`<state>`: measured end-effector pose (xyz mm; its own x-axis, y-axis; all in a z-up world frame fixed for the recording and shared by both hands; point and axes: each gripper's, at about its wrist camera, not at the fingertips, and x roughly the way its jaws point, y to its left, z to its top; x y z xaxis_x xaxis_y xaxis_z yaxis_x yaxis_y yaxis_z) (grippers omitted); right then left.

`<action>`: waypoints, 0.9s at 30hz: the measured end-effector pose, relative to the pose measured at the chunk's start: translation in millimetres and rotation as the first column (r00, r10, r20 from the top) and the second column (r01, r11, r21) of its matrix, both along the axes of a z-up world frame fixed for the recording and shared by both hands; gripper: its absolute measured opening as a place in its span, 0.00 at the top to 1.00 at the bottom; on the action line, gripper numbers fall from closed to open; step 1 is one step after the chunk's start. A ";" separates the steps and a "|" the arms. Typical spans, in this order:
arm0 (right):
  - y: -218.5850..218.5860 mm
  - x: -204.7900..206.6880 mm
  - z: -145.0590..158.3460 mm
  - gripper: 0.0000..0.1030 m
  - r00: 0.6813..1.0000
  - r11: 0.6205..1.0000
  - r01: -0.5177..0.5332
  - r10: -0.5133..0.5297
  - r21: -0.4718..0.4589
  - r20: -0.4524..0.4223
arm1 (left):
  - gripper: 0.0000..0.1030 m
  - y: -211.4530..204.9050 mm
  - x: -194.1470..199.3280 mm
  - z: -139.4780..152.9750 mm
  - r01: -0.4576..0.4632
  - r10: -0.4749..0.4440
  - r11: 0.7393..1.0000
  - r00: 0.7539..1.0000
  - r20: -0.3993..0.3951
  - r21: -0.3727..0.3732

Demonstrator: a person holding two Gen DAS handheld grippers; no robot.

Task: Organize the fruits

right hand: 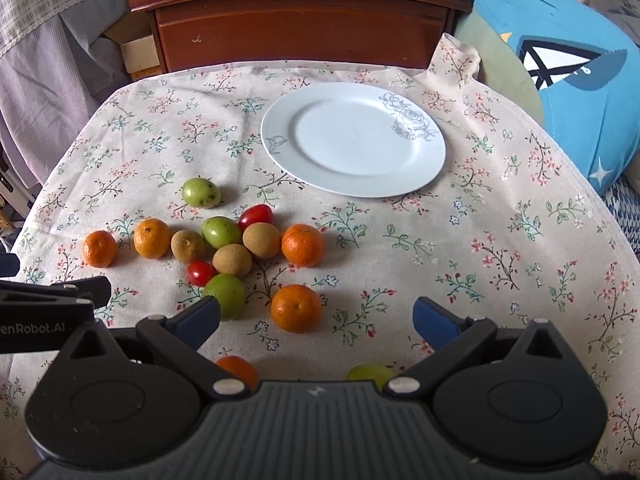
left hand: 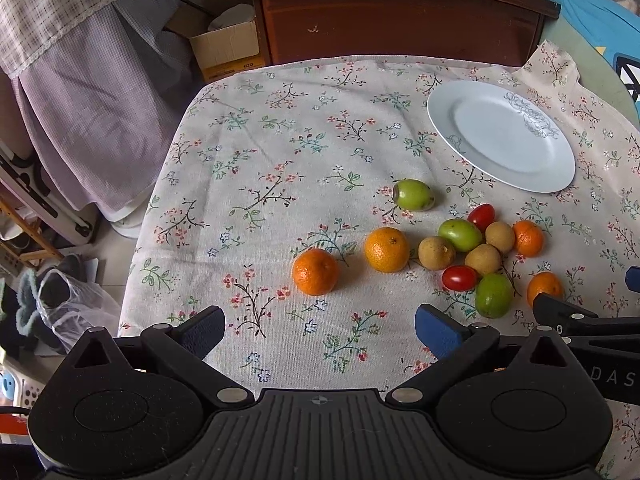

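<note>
Several fruits lie loose on a floral tablecloth: oranges, green fruits, brown longans and two red cherry tomatoes. A pale blue plate sits bare at the far side. My left gripper is open, hovering just short of the leftmost orange. My right gripper is open too, with an orange just ahead between its fingers and a green fruit by its left finger. Another orange and a green fruit peek out beneath the right gripper's body.
A dark wooden cabinet stands behind the table. A blue cushion lies to the right. To the left hang checked cloths, with a cardboard box and floor clutter below. The table's left edge drops off close by.
</note>
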<state>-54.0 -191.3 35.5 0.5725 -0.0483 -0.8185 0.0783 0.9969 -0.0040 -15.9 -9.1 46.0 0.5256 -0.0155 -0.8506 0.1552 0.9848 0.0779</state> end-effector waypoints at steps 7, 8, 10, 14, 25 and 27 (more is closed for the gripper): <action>-3.2 1.5 -1.1 0.01 1.000 1.000 0.027 -0.027 -0.009 -0.004 | 0.01 -3.7 -2.9 -3.1 0.019 -0.019 0.999 1.000 -0.005 0.027; -3.0 1.5 -1.3 0.01 1.000 1.000 0.024 -0.024 -0.009 -0.005 | 0.01 -4.2 -3.2 -3.5 0.022 -0.022 0.999 1.000 -0.006 0.028; -1.3 1.5 -1.9 0.01 1.000 1.000 0.022 -0.022 -0.018 -0.006 | 0.01 -5.0 -3.8 -4.2 0.023 -0.022 0.999 1.000 -0.006 0.035; -0.8 1.3 -2.3 0.01 1.000 0.999 0.020 -0.020 -0.025 -0.005 | 0.01 -4.9 -4.4 -4.6 0.022 -0.022 0.999 1.000 -0.003 0.040; -1.1 0.9 -2.5 0.01 1.000 0.999 0.019 -0.019 -0.026 -0.008 | 0.02 -4.4 -4.2 -4.6 0.025 -0.025 0.999 1.000 -0.004 0.042; -1.4 1.2 -2.7 0.02 1.000 1.000 0.019 -0.019 -0.025 -0.011 | 0.02 -4.1 -4.2 -4.8 0.026 -0.026 0.999 1.000 -0.004 0.042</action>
